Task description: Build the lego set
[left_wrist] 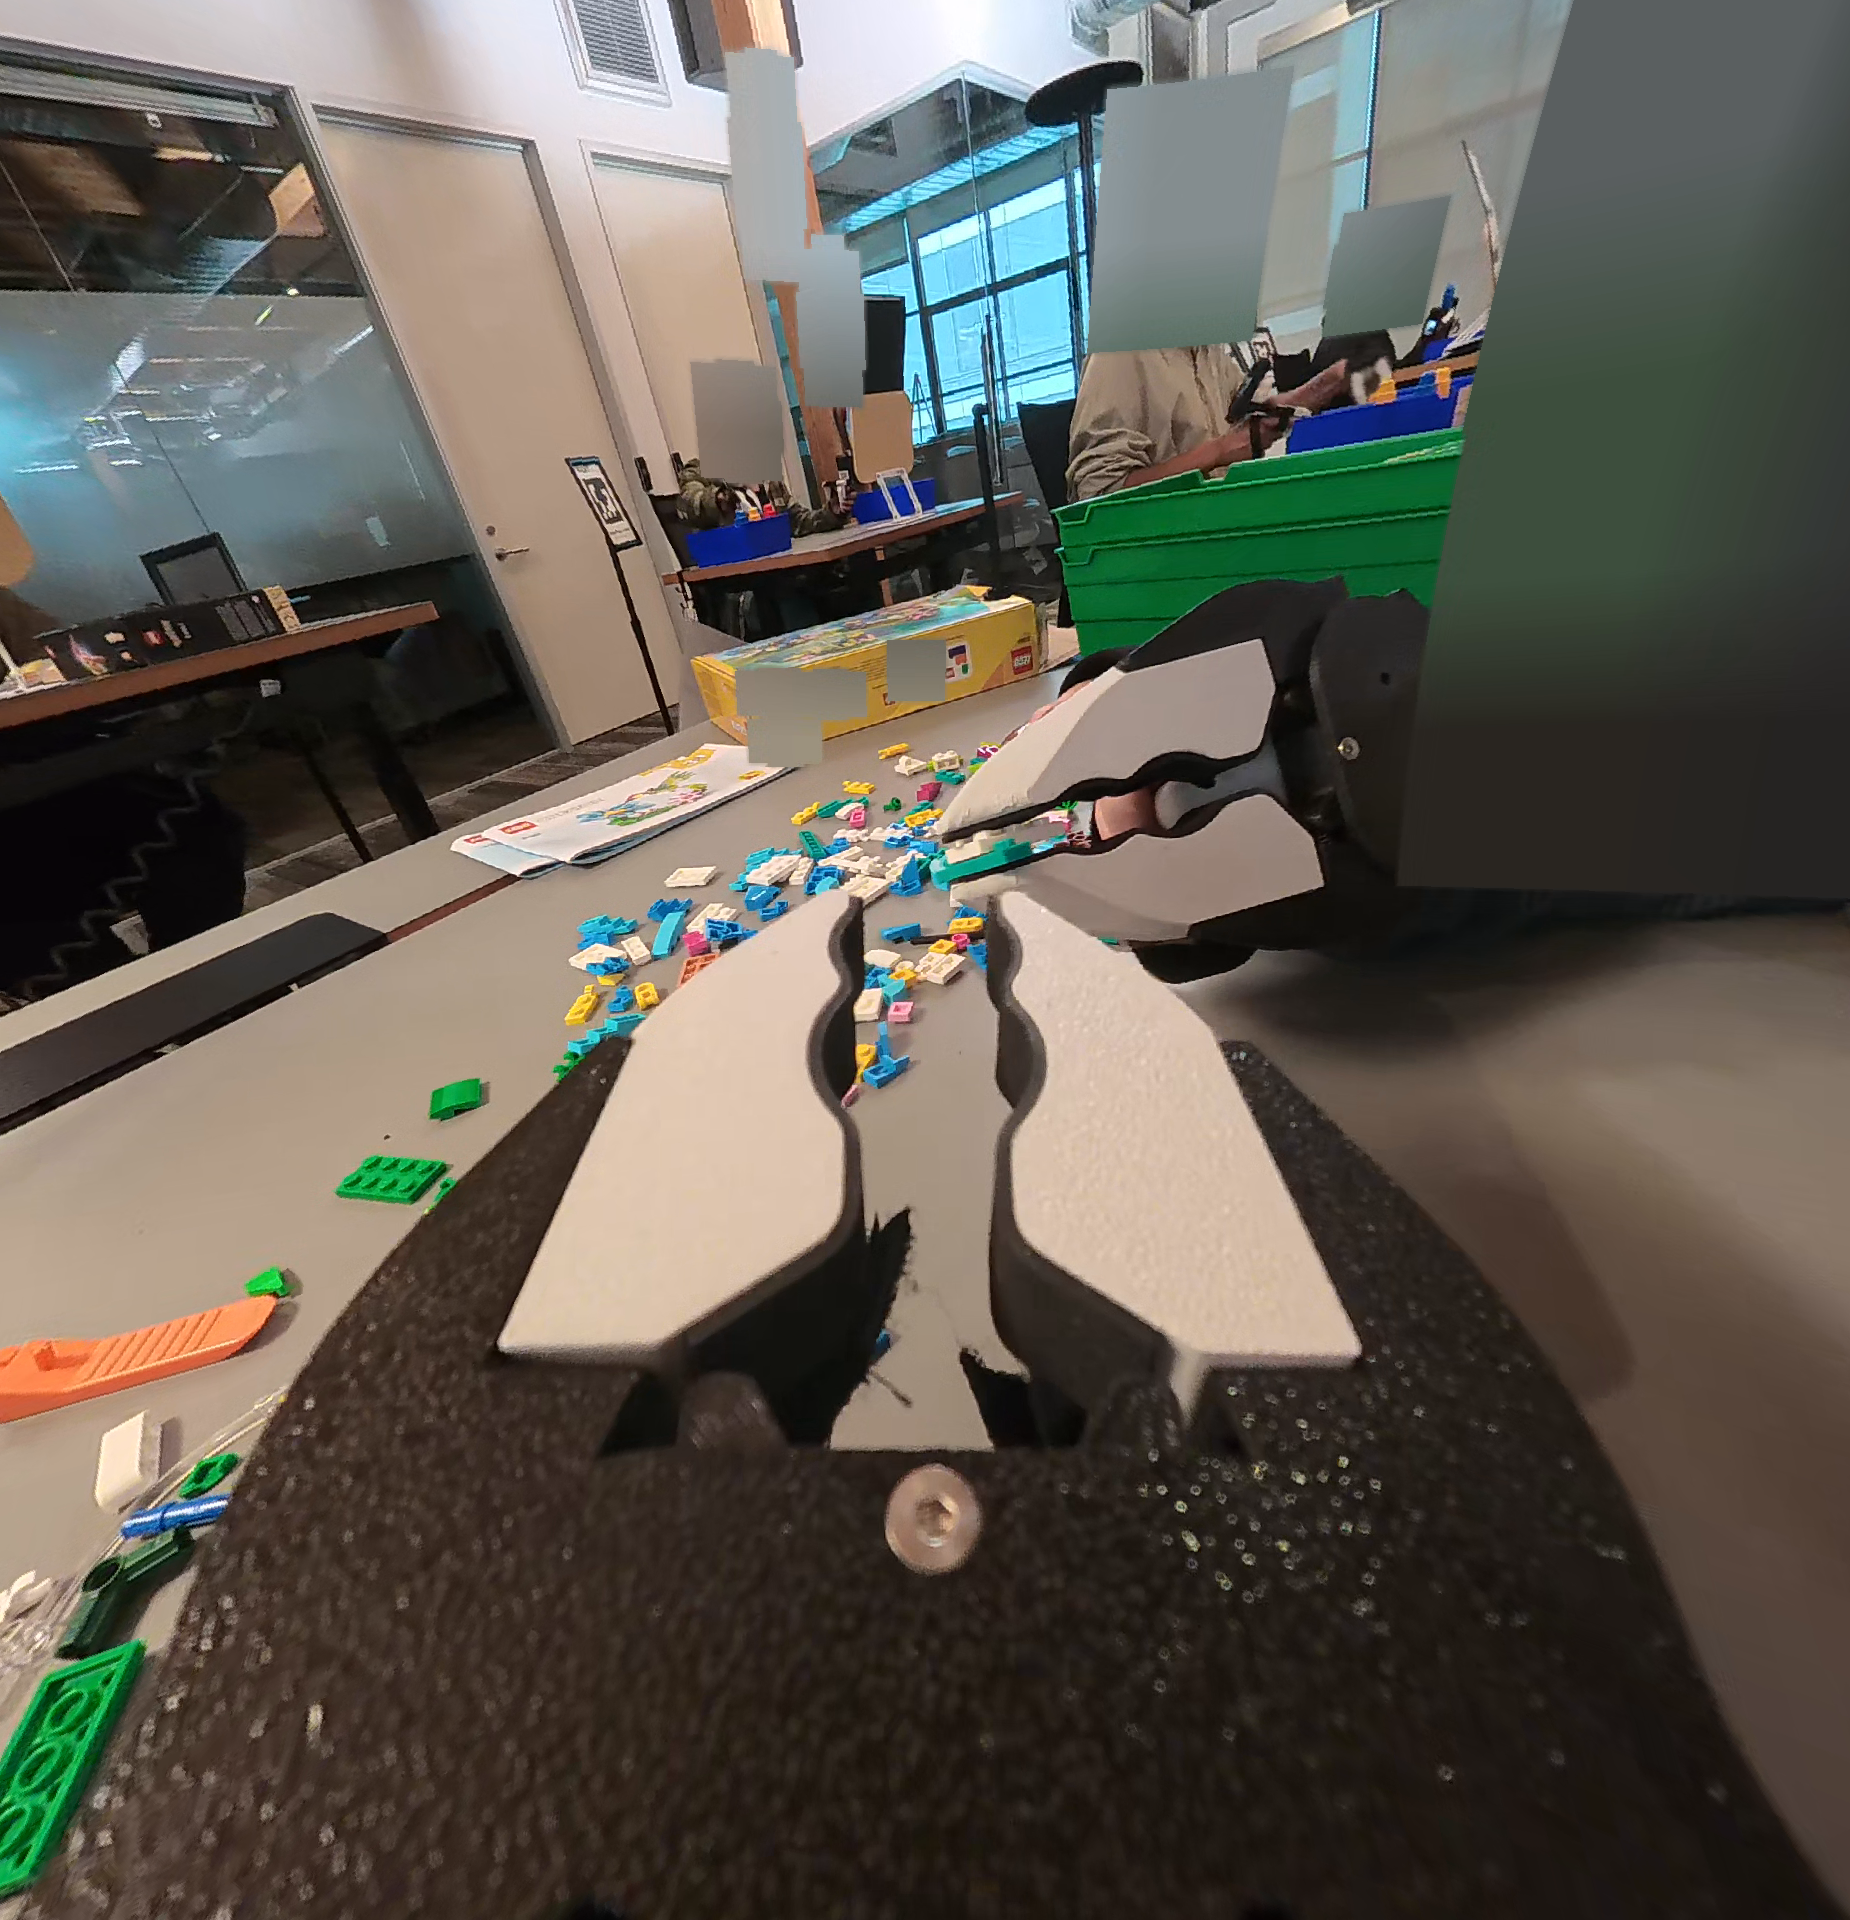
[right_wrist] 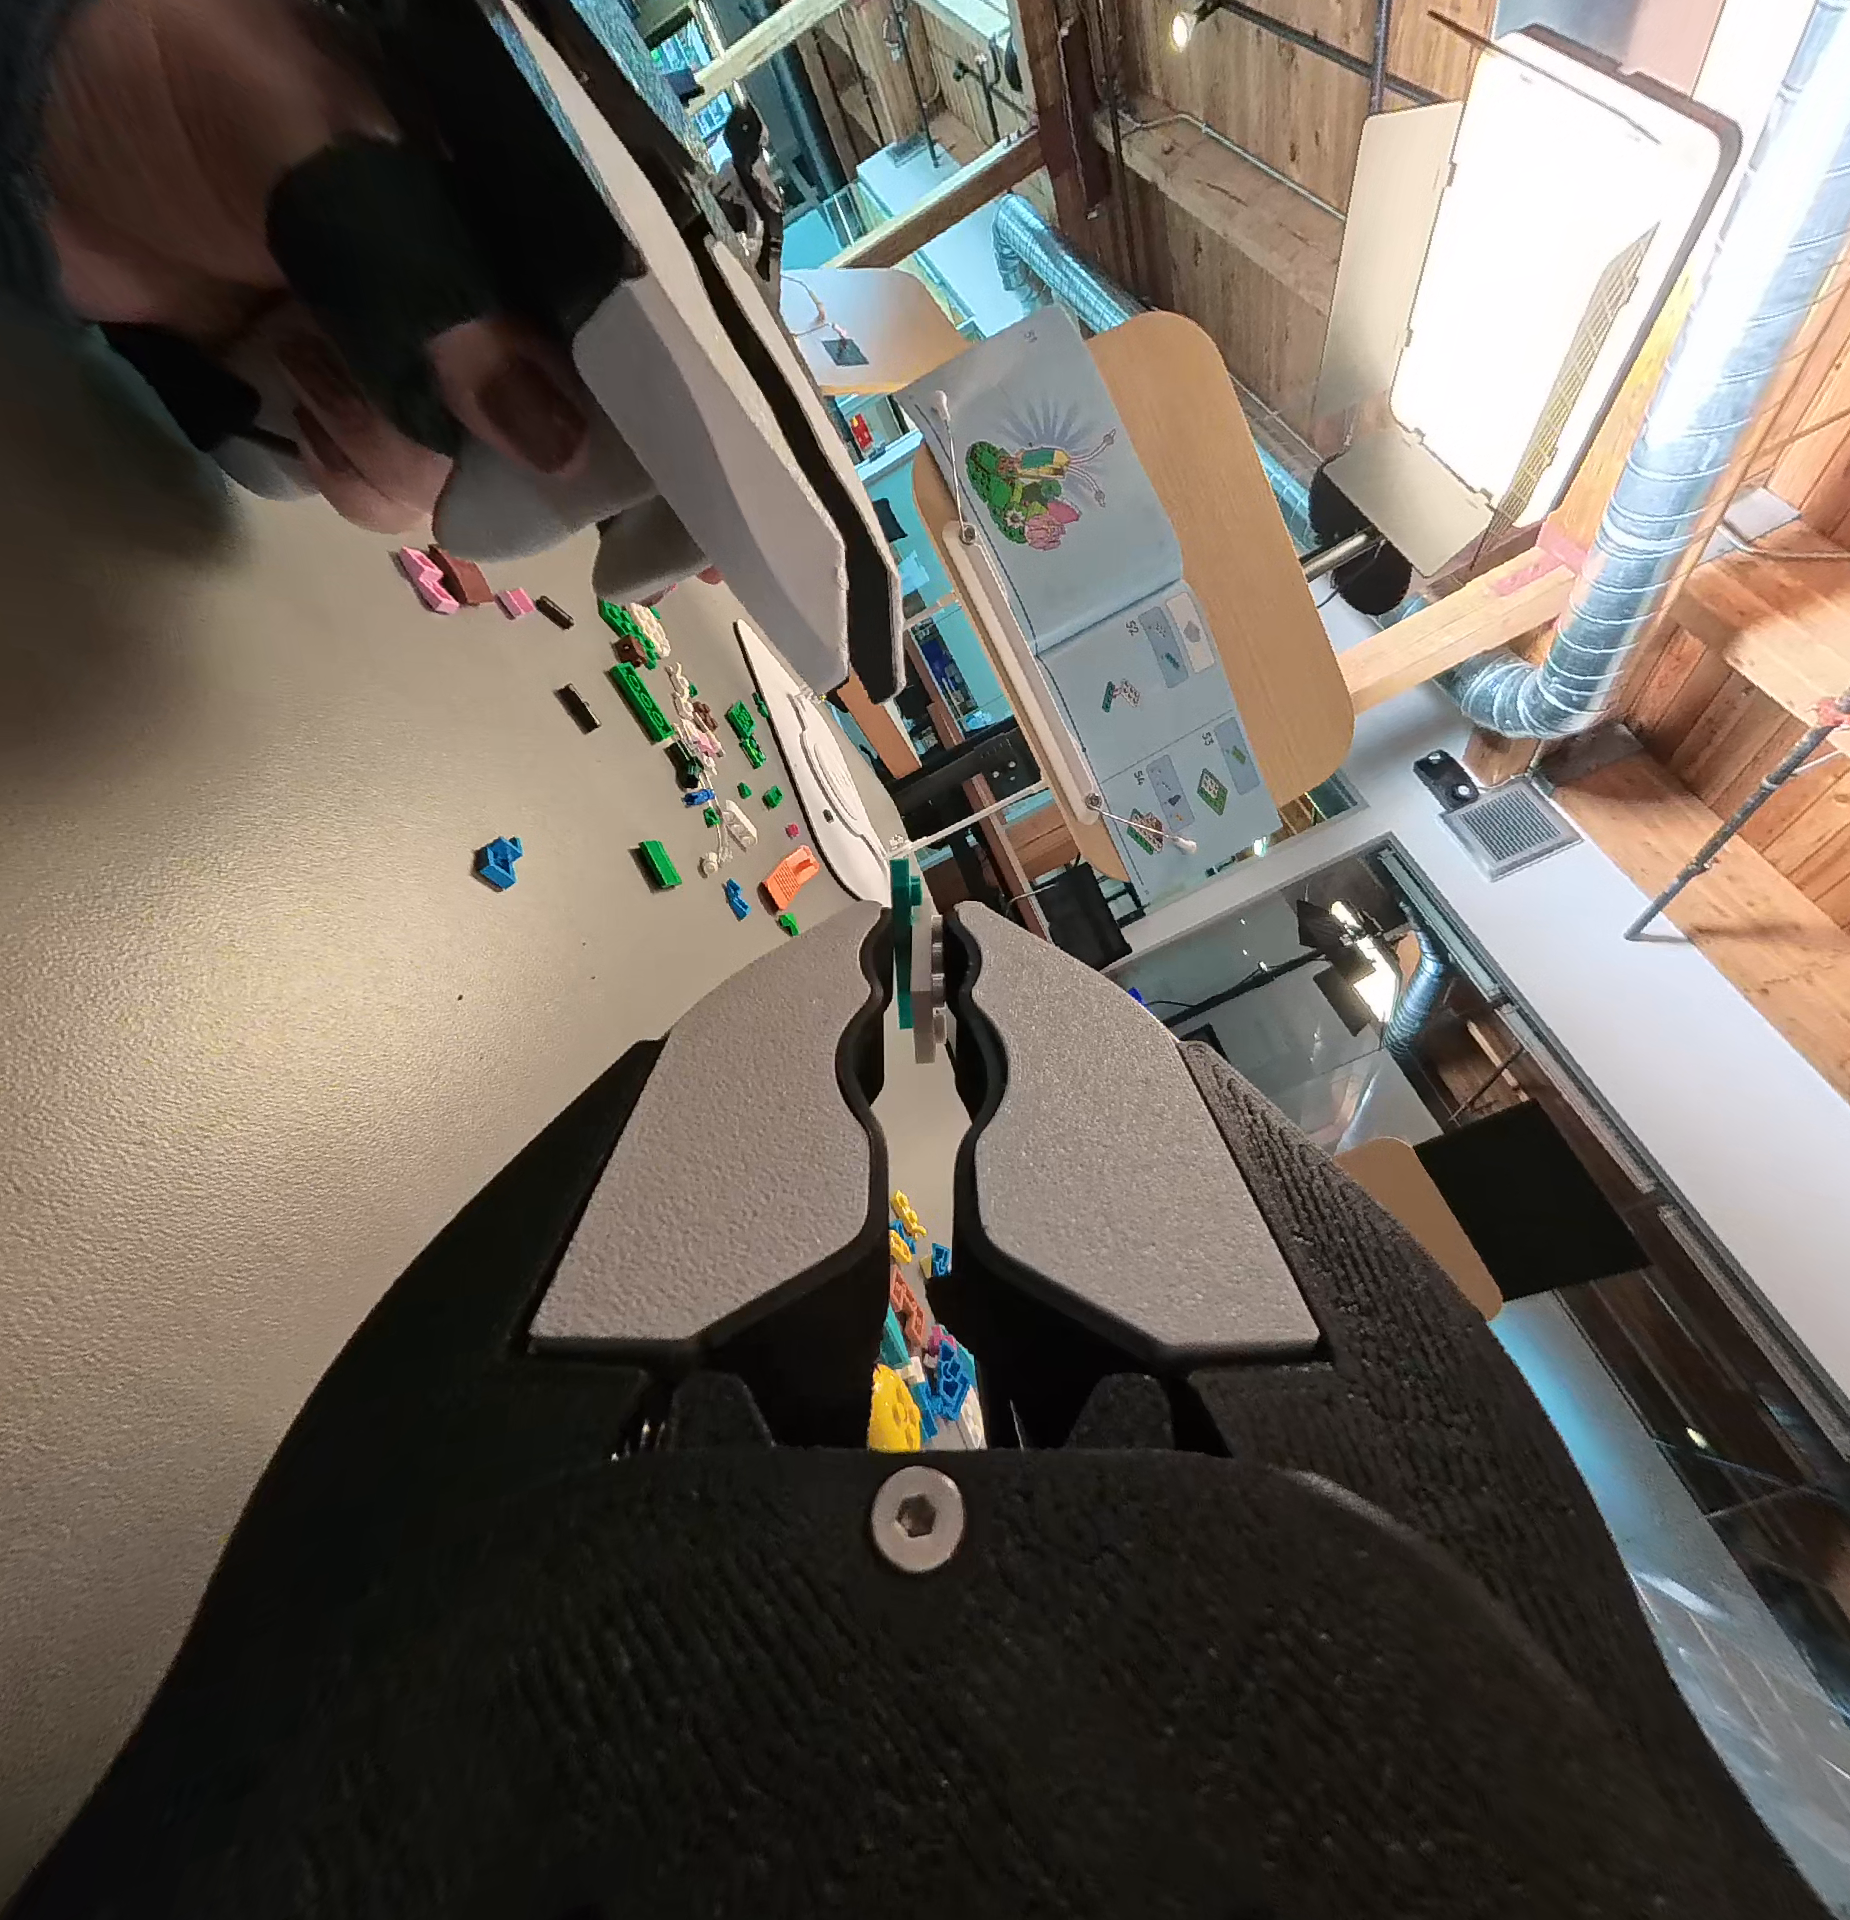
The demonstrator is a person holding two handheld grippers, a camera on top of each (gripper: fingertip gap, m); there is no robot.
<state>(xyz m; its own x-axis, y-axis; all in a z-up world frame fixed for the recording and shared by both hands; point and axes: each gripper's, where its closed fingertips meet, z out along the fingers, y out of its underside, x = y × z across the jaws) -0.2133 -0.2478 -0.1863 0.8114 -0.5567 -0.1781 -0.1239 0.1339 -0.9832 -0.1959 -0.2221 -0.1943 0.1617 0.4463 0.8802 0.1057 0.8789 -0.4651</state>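
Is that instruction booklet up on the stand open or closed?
Open. In the right wrist view the instruction booklet sits spread on the wooden stand, held by a white bar, with its printed building-step pages showing.

Bright daylight comes through the far windows (left_wrist: 988,312), and a ceiling lamp (right_wrist: 1544,301) glares white. Wide-angle bending warps both views' edges. A close hand (right_wrist: 308,301) is blurred.

Print on booklet (right_wrist: 1129,644), box (left_wrist: 869,665).
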